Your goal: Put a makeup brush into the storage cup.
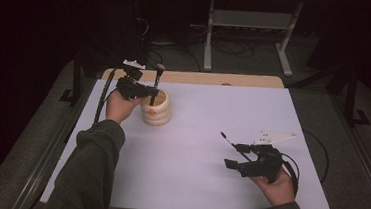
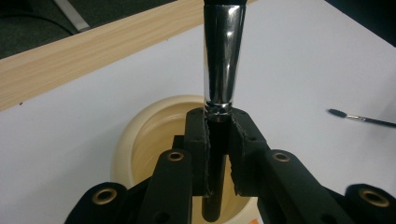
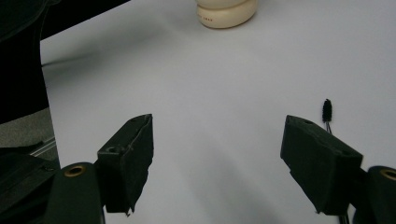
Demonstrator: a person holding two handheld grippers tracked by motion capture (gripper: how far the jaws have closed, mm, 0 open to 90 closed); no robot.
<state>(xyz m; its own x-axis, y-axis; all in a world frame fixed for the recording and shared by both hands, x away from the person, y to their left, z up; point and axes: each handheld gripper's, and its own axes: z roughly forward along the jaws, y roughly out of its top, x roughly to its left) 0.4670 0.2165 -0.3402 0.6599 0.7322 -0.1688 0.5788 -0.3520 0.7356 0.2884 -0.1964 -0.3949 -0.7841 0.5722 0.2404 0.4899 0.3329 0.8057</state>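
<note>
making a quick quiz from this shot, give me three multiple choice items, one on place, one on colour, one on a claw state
1. Where is the cream holder?
A. far left part of the white table
B. near right corner
C. on the floor

2. What colour is the ferrule of the brush held over the holder?
A. red
B. shiny silver
C. green

3. How is the right claw?
A. shut on a cup
B. shut on a brush
C. open, holding nothing

Key: 1 A, the high view shows it by the left hand; 2 B, the left gripper view shows chrome; 3 C, the right gripper view shows its jaws wide apart, with the thin brush lying beside it.
</note>
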